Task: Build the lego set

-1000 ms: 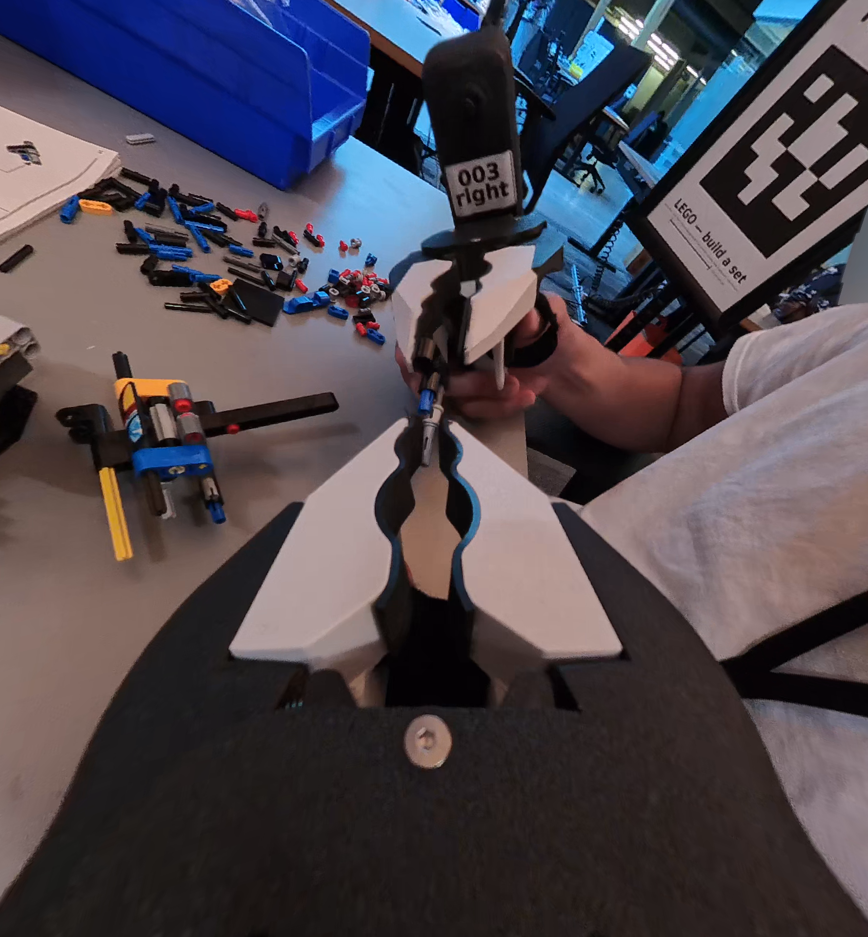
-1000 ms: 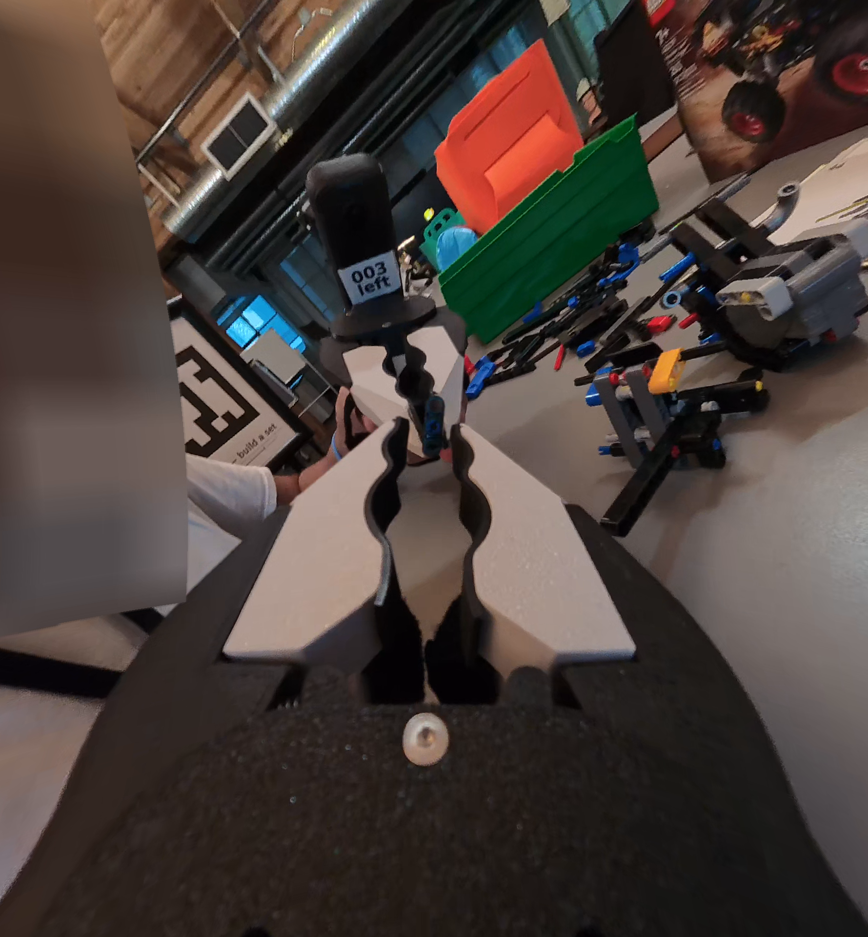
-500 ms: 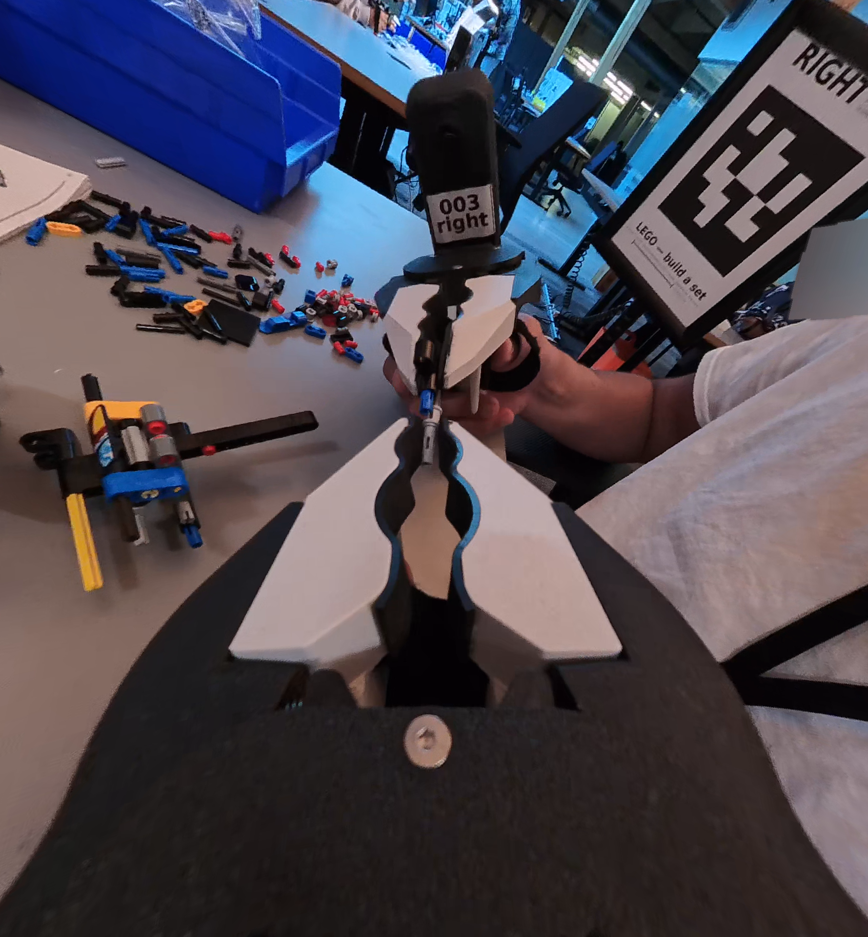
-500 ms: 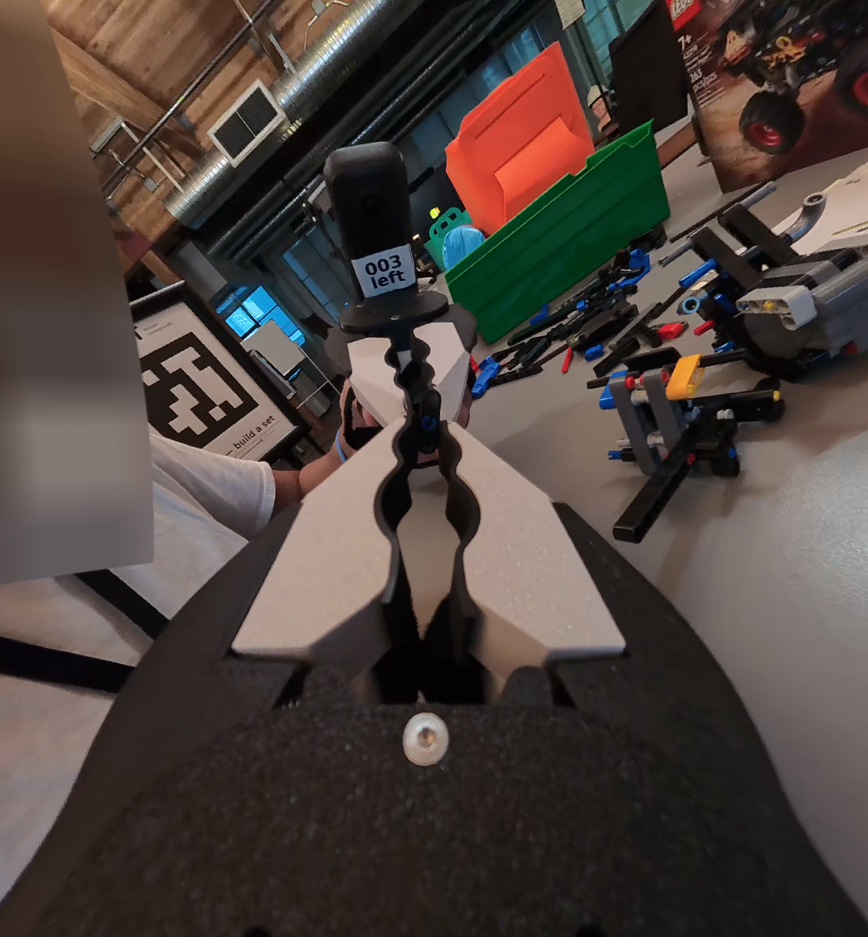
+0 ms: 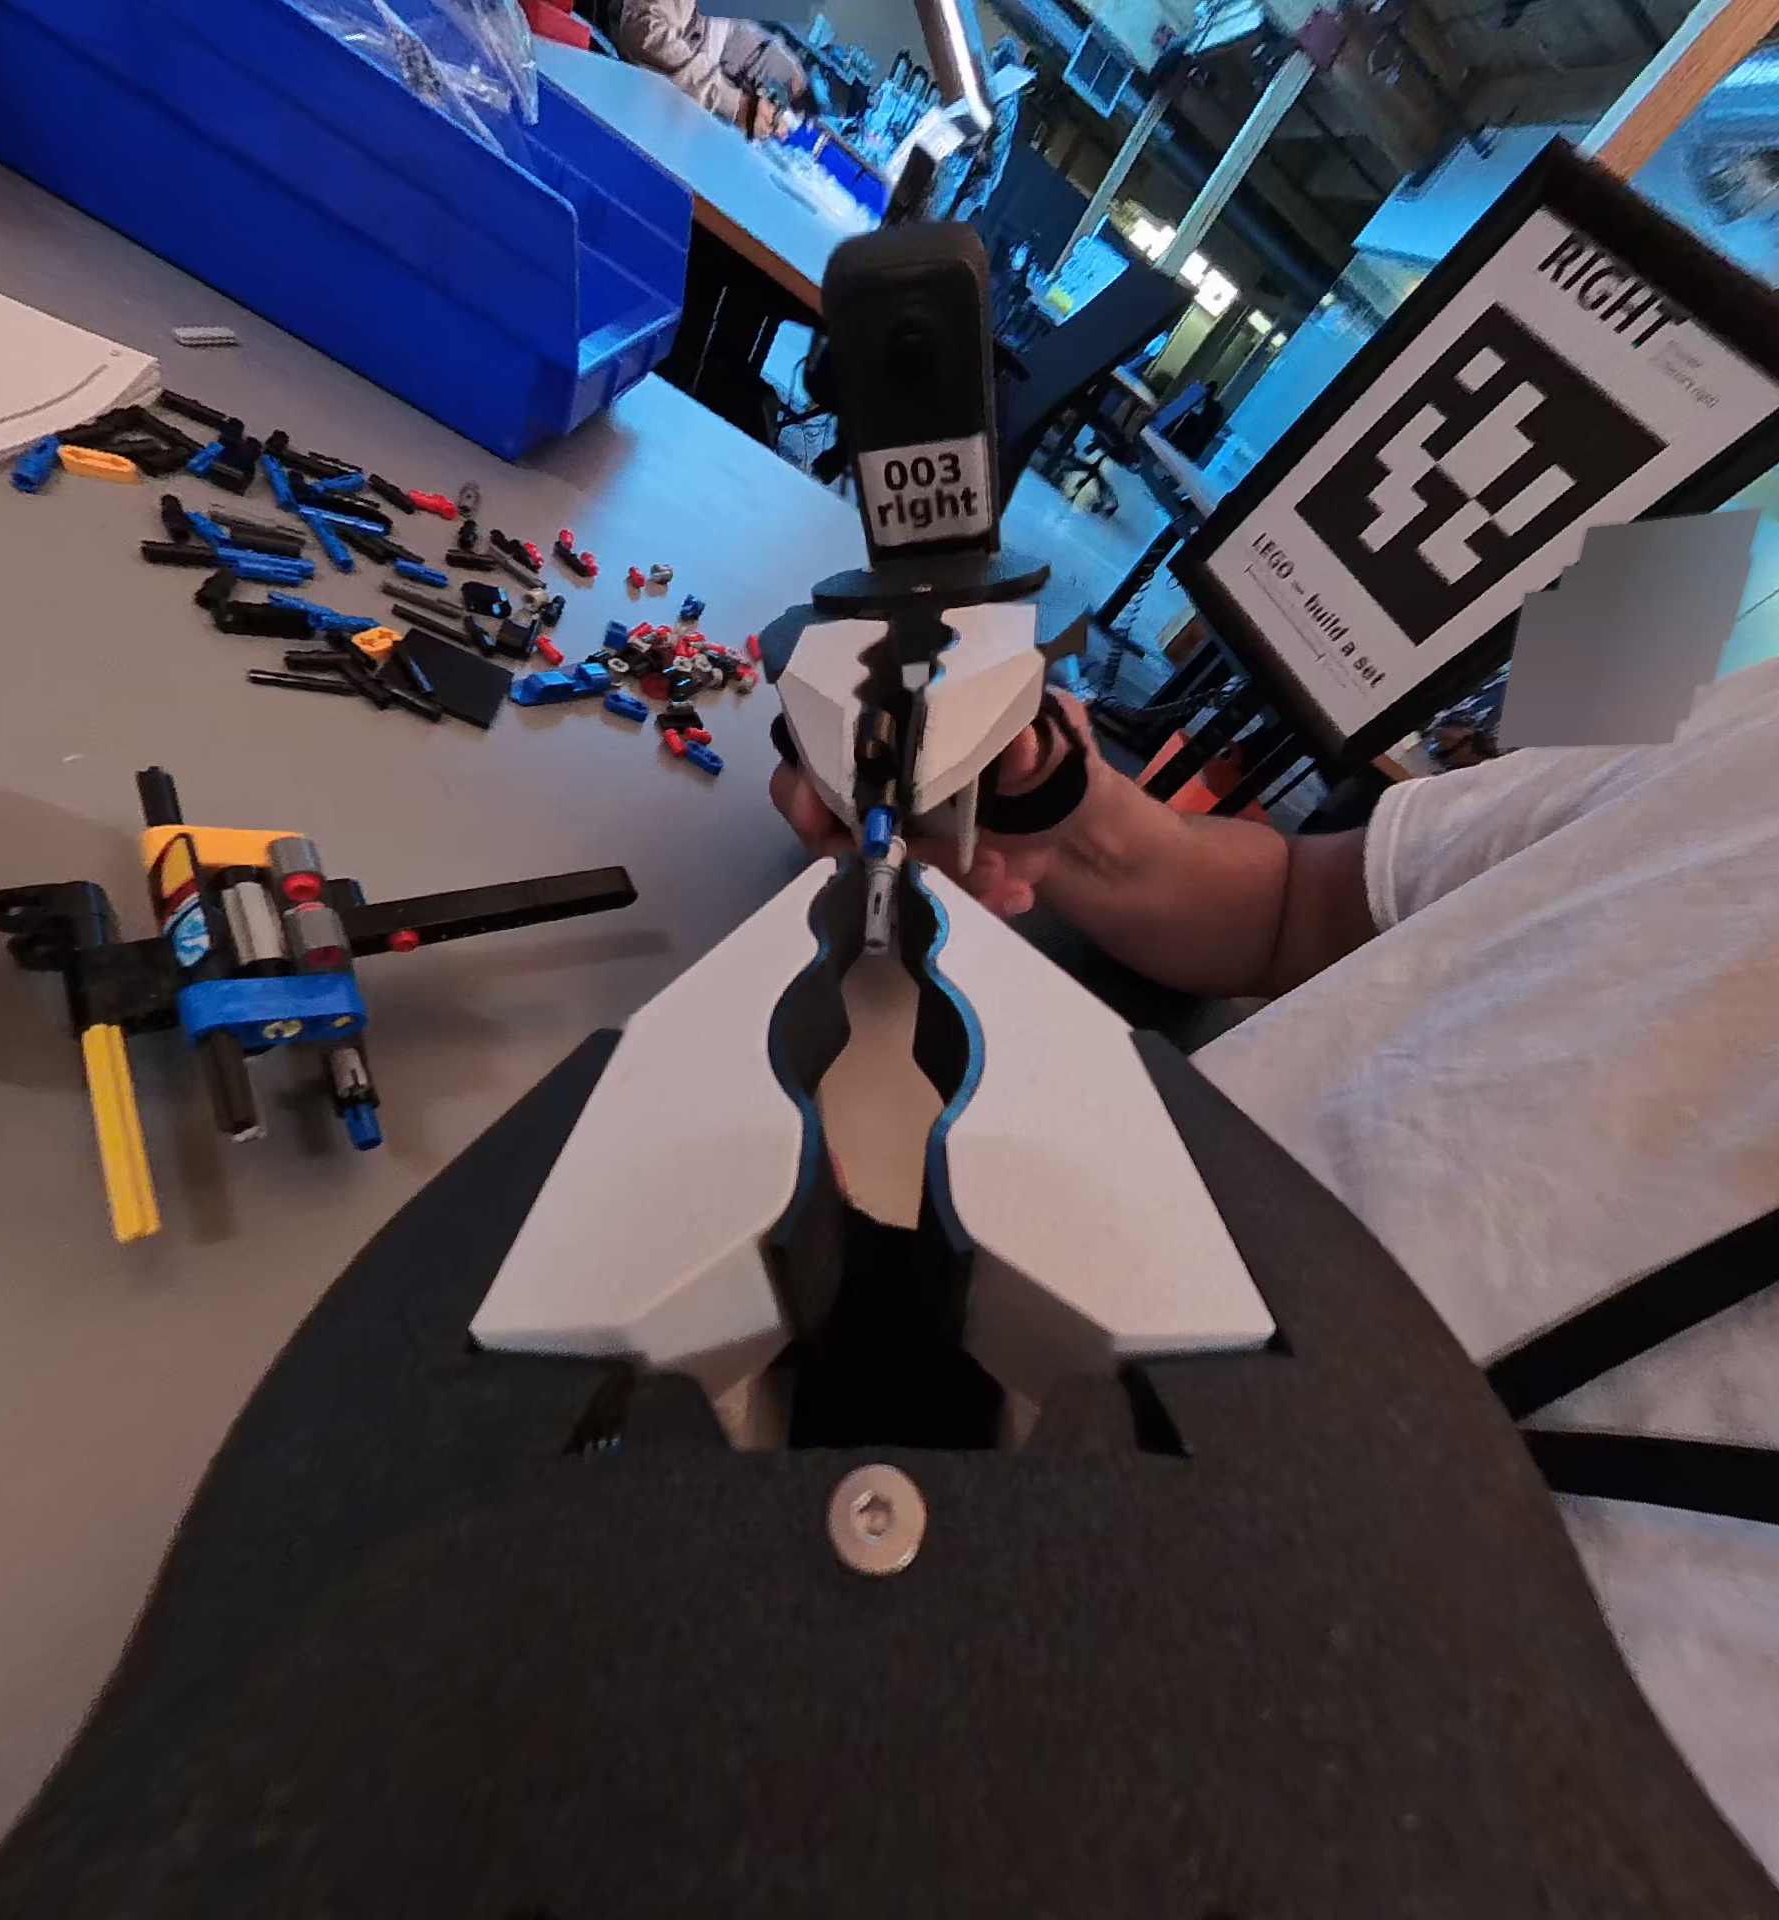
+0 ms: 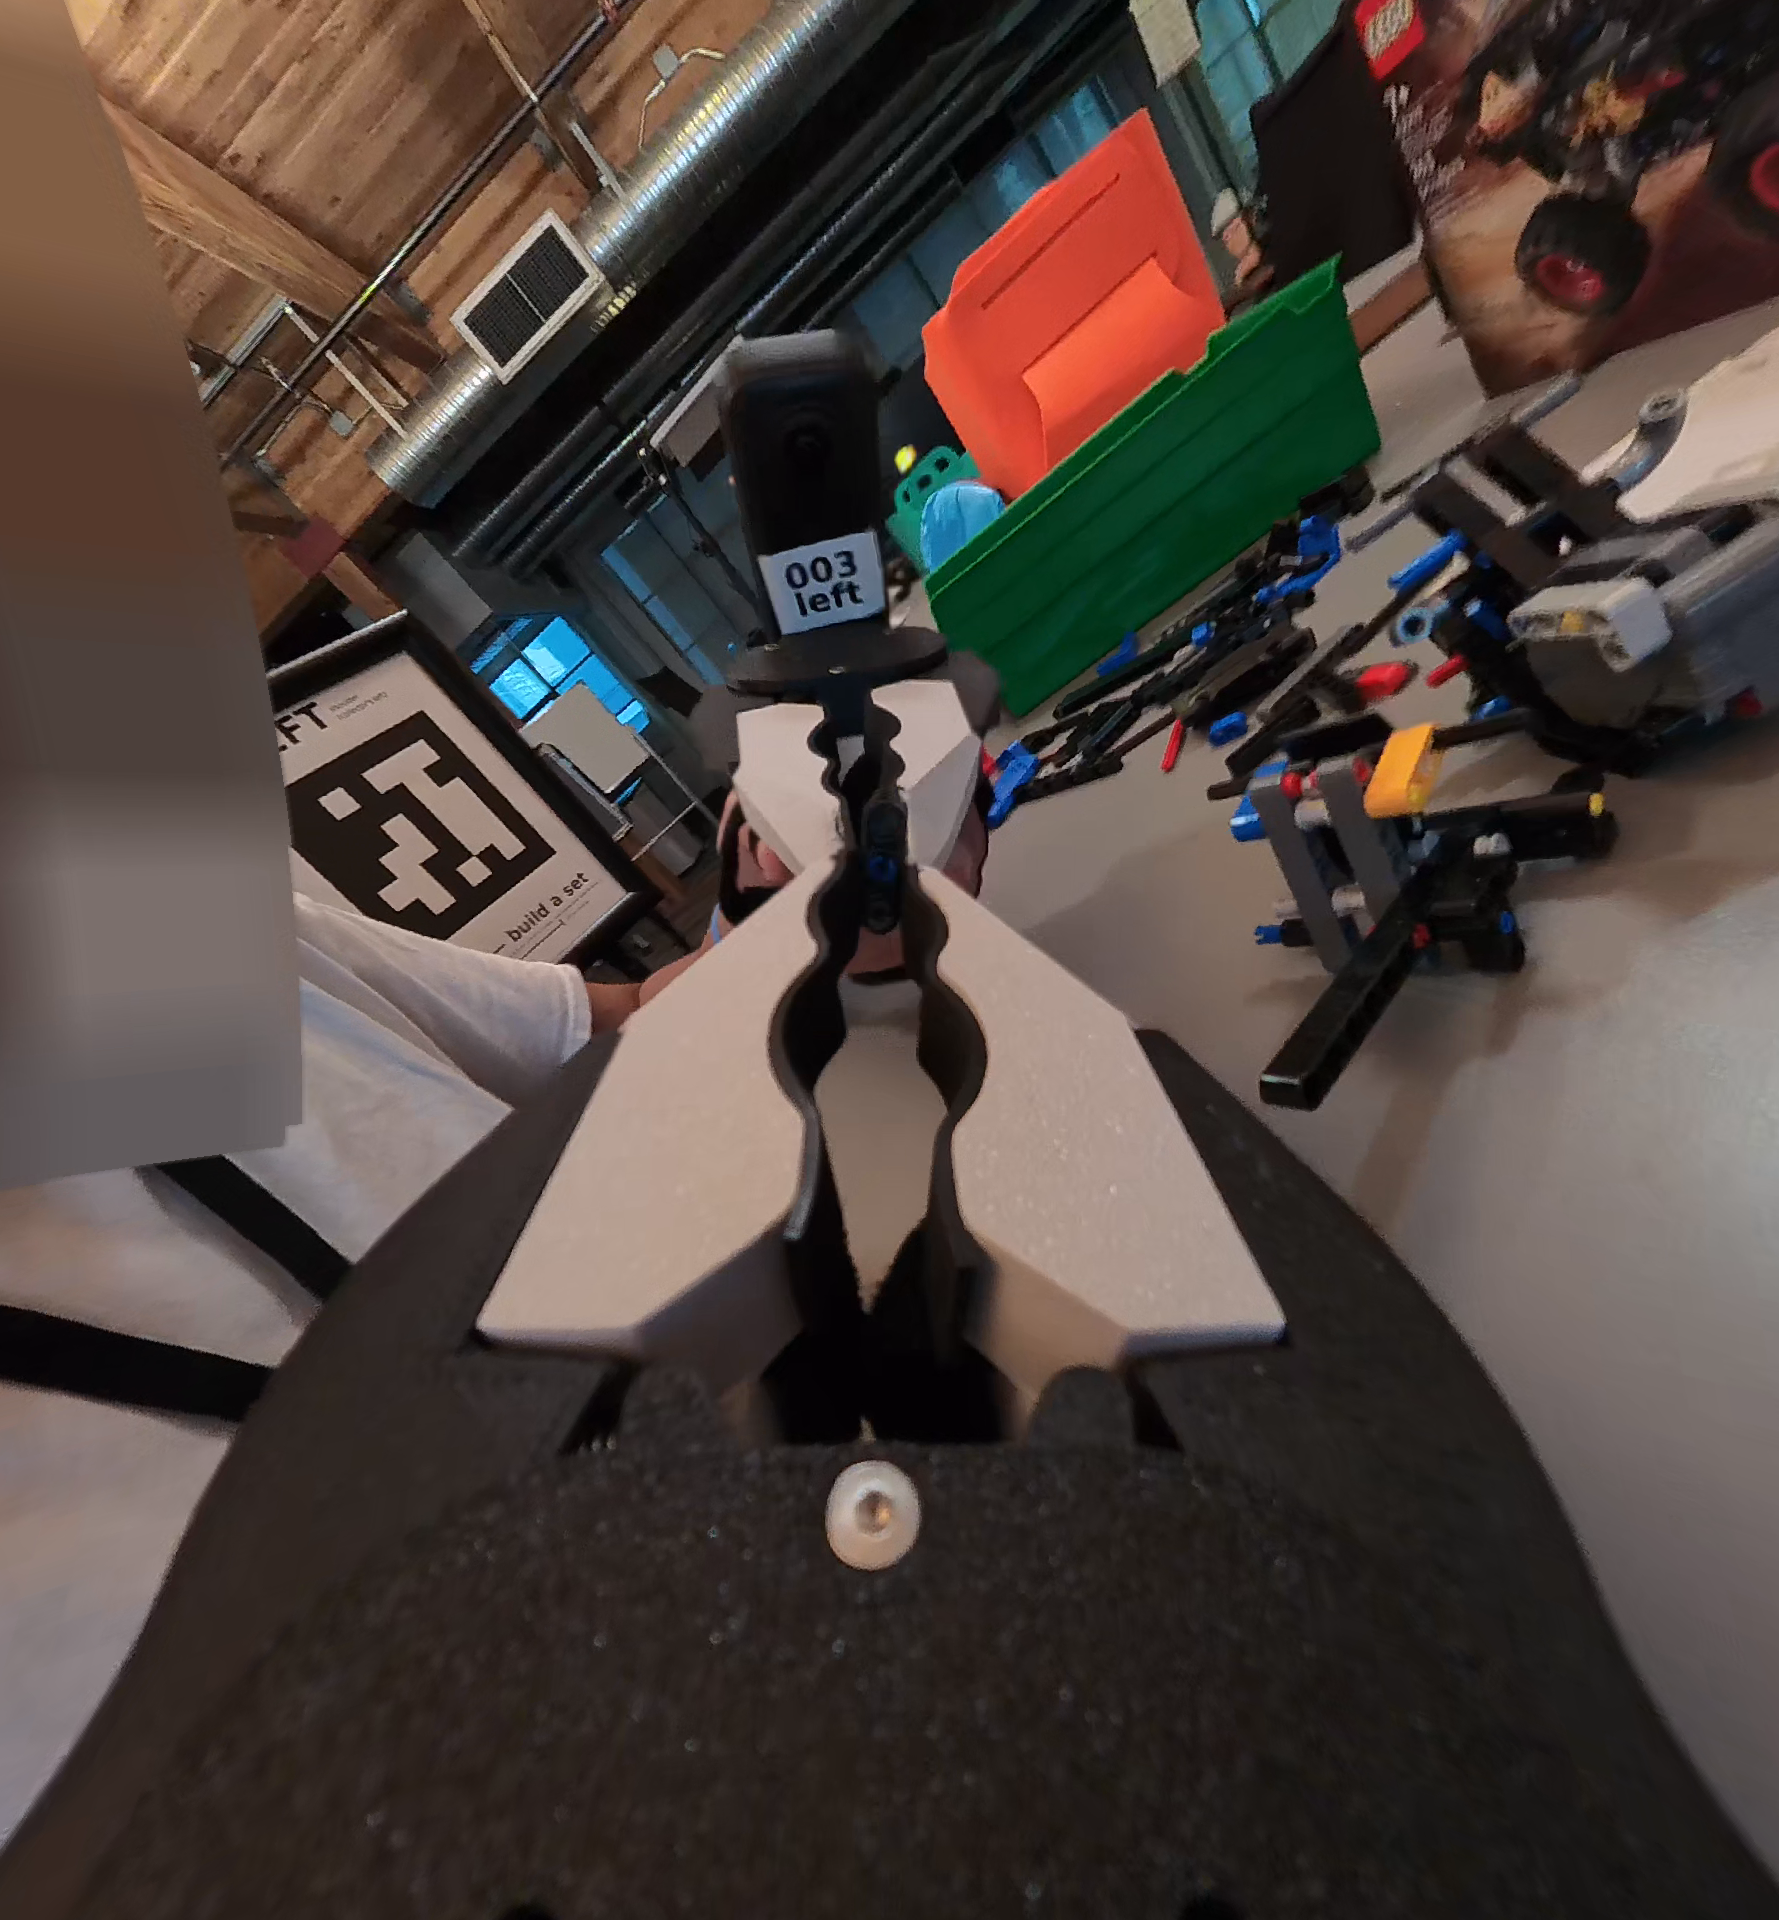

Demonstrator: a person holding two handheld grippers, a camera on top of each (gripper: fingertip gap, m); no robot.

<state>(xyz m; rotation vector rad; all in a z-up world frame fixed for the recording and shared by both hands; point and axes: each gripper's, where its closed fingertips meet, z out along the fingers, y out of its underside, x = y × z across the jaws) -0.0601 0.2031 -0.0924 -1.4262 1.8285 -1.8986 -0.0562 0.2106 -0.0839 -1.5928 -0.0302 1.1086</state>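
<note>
My left gripper (image 5: pixel 877 896) is shut on a small grey pin (image 5: pixel 877 914) at its tips. My right gripper (image 6: pixel 880 883) faces it tip to tip and is shut on a small black and blue connector piece (image 6: pixel 881 871). In the left wrist view the right gripper (image 5: pixel 890 821) shows the blue pin end (image 5: pixel 874 831) meeting the grey pin. In the right wrist view the left gripper (image 6: pixel 869 795) is just beyond my tips. Both are held above the table's near edge. A part-built assembly (image 5: pixel 241 956) of black, blue, yellow and grey parts lies on the table; it also shows in the right wrist view (image 6: pixel 1404 862).
Loose small parts (image 5: pixel 397 603) are spread behind the assembly, with a blue bin (image 5: pixel 345 208) and a booklet (image 5: pixel 12 384) beyond. A green bin (image 6: pixel 1155 520), a grey motor block (image 6: pixel 1643 644) and more parts (image 6: pixel 1228 675) lie on the other side. A person's white-sleeved arm (image 5: pixel 1487 935) is close by. Left and right tips are no more than a few centimetres apart. From either gripper's tips it is about 15 cm to the grey motor block (image 6: pixel 1643 644).
The two grippers have come closer tip to tip and risen a little. The right gripper's fingers have narrowed onto the small piece.
</note>
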